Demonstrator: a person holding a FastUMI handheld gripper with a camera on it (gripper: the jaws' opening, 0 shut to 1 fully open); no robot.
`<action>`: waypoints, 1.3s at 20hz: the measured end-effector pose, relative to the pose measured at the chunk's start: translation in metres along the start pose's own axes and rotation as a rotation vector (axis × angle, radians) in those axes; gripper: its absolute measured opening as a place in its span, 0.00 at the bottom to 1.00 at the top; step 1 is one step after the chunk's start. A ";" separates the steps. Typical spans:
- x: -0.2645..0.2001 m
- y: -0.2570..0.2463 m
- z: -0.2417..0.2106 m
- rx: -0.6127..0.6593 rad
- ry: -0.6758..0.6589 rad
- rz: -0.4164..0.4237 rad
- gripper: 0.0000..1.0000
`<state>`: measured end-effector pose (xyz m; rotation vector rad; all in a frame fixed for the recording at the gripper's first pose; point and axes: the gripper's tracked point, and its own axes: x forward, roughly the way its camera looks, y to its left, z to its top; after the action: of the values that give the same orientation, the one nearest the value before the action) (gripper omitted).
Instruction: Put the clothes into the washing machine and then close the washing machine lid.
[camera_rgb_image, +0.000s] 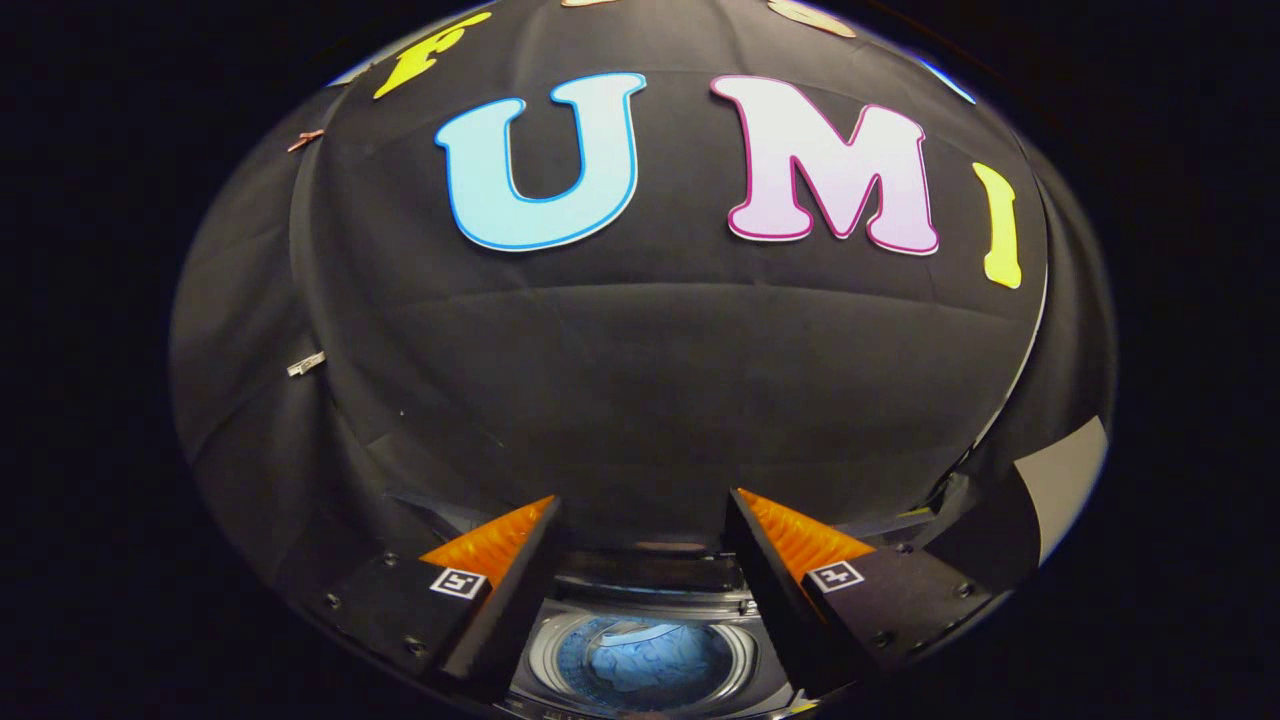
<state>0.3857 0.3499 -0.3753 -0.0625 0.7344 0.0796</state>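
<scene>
Gripper (640, 530) fingers spread wide, holding nothing. Washing machine (640, 660) at bottom center, between and below the fingers, lid up, blue clothes (645, 665) in the drum. Black cloth wall behind.

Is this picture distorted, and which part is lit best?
Gripper view: strong fisheye bending, so the booth wall bulges like a dome; the washing machine drum with bluish clothes is brightest, between the open hand-held gripper fingers; edges fall dark.
</scene>
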 end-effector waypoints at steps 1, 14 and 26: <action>-0.004 0.000 -0.002 -0.013 -0.005 -0.002 1.00; 0.037 -0.006 0.022 0.069 0.015 -0.021 0.97; 0.056 -0.013 0.013 0.087 0.074 -0.016 1.00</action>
<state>0.4372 0.3412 -0.4029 0.0119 0.8105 0.0297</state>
